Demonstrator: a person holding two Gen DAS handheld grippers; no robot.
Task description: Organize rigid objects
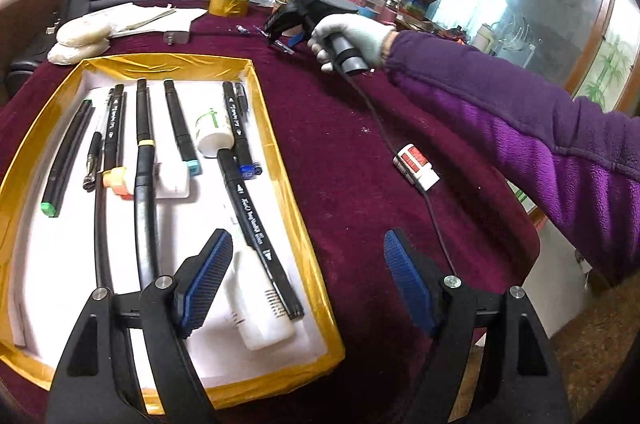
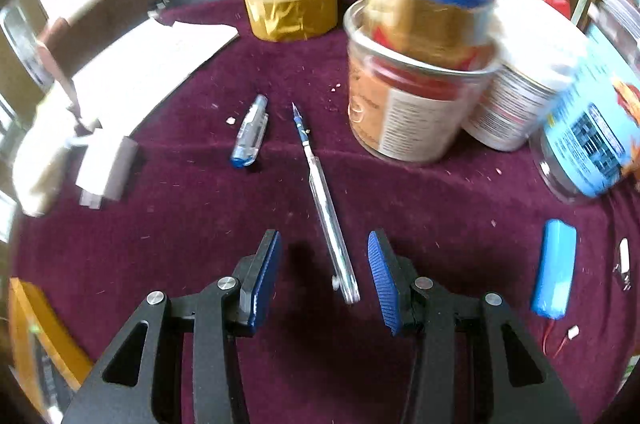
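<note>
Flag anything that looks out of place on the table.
The pen lies uncapped on the cloth, its cap apart to its left, both outside the tray. The open right claw straddles the pen's rear end.

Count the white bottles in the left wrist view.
3. Two lie in the gold-edged white tray: a green-labelled white plastic bottle mid-tray, a larger one near the left claw. A red-labelled one lies on the maroon cloth. Clutter behind may hide more.
</note>
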